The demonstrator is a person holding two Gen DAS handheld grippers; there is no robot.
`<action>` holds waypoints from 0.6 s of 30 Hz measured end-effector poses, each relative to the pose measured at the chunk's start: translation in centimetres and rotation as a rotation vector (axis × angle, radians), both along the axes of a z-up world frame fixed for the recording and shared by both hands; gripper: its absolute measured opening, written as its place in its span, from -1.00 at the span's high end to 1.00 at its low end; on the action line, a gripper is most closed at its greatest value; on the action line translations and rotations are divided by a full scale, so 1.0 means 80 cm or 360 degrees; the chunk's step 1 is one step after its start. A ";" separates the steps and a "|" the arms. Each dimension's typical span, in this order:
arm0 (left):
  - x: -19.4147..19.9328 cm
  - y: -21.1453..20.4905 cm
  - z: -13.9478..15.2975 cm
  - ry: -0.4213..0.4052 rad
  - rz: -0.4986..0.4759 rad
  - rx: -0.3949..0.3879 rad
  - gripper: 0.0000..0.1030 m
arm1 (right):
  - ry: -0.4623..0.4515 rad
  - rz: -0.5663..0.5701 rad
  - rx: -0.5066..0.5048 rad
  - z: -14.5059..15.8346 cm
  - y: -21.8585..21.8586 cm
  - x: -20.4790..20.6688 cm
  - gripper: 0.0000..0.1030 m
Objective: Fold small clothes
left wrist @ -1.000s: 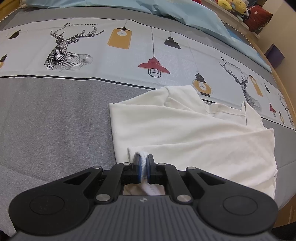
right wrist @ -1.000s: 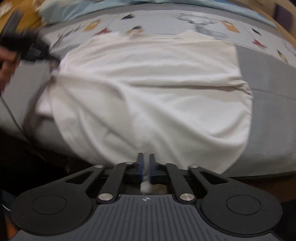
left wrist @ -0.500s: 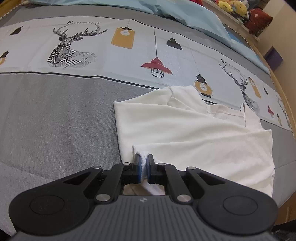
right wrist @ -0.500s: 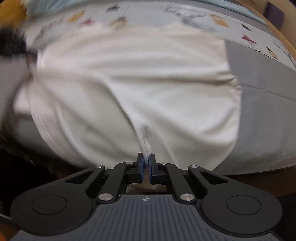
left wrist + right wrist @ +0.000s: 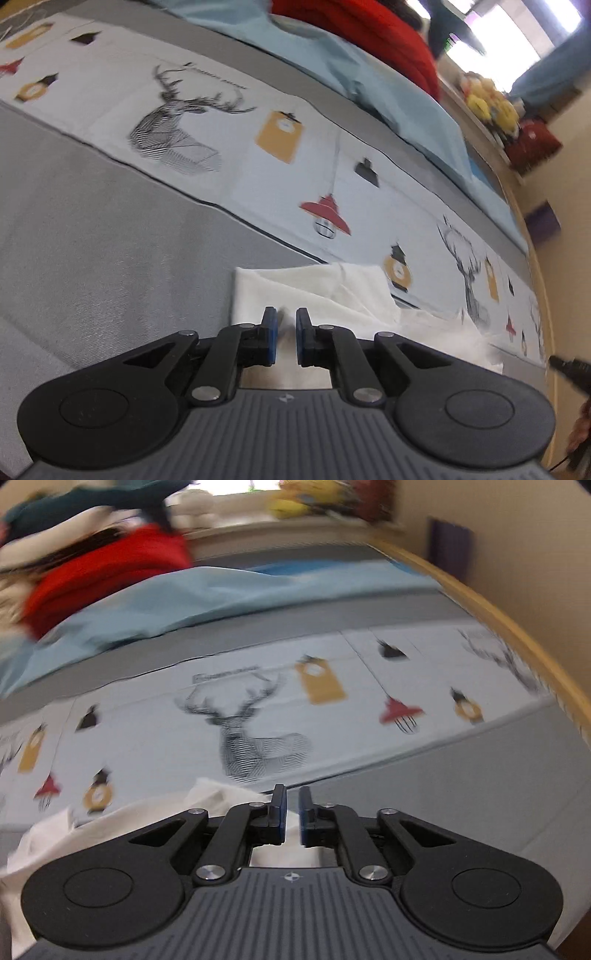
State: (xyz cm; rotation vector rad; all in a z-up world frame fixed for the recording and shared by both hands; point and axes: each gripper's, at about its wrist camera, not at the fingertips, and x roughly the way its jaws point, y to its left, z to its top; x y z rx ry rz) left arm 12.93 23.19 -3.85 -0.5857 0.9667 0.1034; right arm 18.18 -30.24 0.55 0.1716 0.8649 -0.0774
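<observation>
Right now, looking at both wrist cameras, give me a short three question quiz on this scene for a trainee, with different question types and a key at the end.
1. True or false: the left gripper has its jaws clamped on the white shirt.
2. Multiple choice: in the right wrist view, the picture printed on the bedsheet just beyond the right gripper is a) a deer head b) a bicycle c) a sailboat.
3. Fill in: the bright garment on the blue blanket at the far side of the bed is ____ in colour.

Key: 1 false, jaws apart with nothing between them; 2 a; 3 red.

Bright window glare up top; motion blur, fisheye-bent edges throughout.
</observation>
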 end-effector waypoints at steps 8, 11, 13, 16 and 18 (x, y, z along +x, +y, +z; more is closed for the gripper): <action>-0.003 0.004 -0.012 0.0089 -0.0048 0.0093 0.82 | 0.0080 0.0560 0.0019 -0.092 0.036 -0.052 0.74; -0.002 -0.004 -0.018 0.0119 -0.0066 0.0134 0.82 | -0.0008 0.0767 -0.0089 -0.100 0.070 -0.050 0.52; 0.001 -0.012 -0.019 0.0126 -0.0074 0.0148 0.81 | 0.0016 0.0839 -0.0167 -0.115 0.084 -0.040 0.49; 0.007 -0.022 -0.021 0.0153 -0.0090 0.0188 0.76 | 0.0040 0.0873 -0.0215 -0.125 0.097 -0.022 0.45; 0.011 -0.027 -0.023 0.0167 -0.0094 0.0211 0.76 | 0.0008 0.0870 -0.0225 -0.130 0.101 -0.011 0.32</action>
